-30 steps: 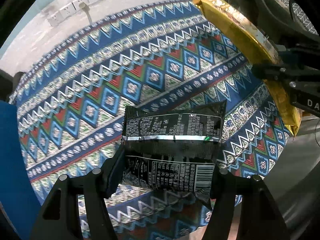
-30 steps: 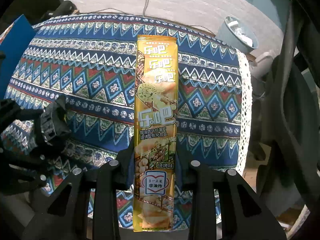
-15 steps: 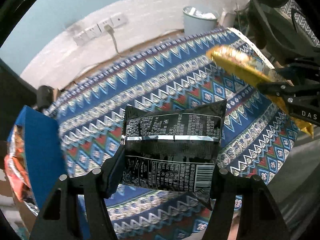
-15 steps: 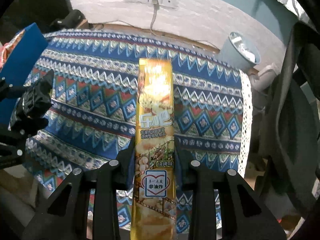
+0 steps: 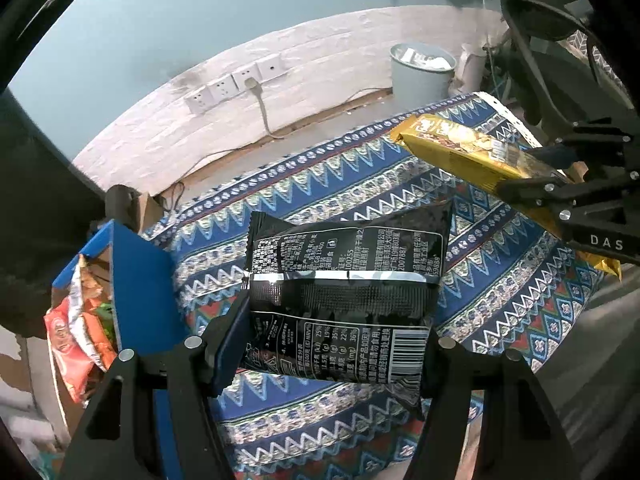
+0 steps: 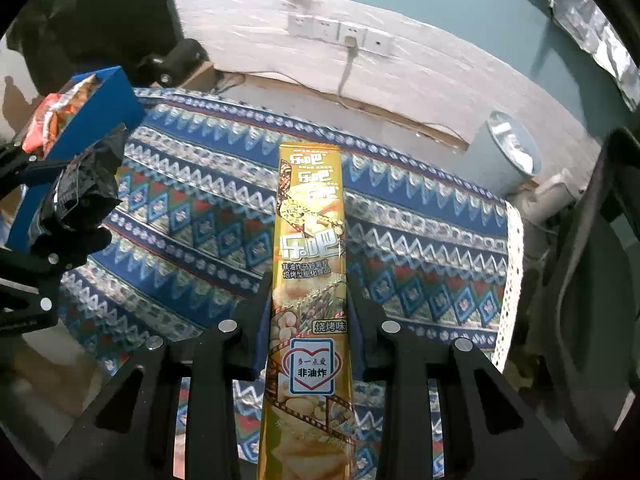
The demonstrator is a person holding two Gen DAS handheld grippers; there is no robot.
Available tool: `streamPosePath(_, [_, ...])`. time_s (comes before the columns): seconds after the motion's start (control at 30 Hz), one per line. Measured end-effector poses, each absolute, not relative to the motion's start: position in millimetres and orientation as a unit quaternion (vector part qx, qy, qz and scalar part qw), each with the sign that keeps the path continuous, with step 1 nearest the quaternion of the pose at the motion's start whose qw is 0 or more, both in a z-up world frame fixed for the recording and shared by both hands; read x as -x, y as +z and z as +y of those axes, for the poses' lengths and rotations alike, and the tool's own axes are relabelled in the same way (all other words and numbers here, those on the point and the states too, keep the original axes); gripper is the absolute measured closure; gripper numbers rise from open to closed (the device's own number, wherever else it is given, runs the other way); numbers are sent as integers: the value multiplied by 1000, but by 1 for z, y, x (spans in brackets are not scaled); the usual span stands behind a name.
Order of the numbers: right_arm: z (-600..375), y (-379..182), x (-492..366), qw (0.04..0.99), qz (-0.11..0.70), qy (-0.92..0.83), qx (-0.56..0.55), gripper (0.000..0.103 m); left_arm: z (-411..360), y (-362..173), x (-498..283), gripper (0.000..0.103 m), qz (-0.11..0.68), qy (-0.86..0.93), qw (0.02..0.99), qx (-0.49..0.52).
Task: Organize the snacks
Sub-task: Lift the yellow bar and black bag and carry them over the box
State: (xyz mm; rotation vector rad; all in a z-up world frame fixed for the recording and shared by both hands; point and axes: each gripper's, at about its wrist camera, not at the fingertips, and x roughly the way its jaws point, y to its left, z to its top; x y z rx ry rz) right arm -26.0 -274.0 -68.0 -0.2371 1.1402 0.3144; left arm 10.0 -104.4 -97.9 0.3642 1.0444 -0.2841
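My left gripper (image 5: 332, 340) is shut on a black snack packet (image 5: 344, 288), held back side up above the patterned tablecloth (image 5: 360, 184). My right gripper (image 6: 306, 312) is shut on a long gold snack box (image 6: 310, 264) and holds it lengthwise above the cloth. The gold box also shows at the right of the left wrist view (image 5: 472, 152), and the black packet at the left of the right wrist view (image 6: 80, 196). A blue box (image 5: 136, 280) with orange and red snack bags (image 5: 76, 332) stands at the table's left end, just left of the black packet.
A grey waste bin (image 5: 422, 70) stands on the floor beyond the table's far right corner. Wall sockets with a plugged cable (image 5: 236, 84) are on the white wall behind. A dark chair (image 6: 592, 280) is off the table's right edge.
Both grippers have risen and tilted up with their snacks, so the wall, bin and blue box have come into view. Both grips are unchanged.
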Motion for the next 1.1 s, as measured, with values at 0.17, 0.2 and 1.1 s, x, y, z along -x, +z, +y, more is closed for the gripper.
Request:
streamPosePath(0.17, [-258,-56,26,828,523,167,112,73,-89,-88,-7,35,484,-121,849,-171])
streamPosePath(0.2, [-254,-53,26,829,520,171,113,73,-85,-87,-7,35,483,-118,851,-170])
streamPosePath(1.1, [-116,-12,12,815,484,295,118,73,35,-56,-7,35,471,-36,876,-98])
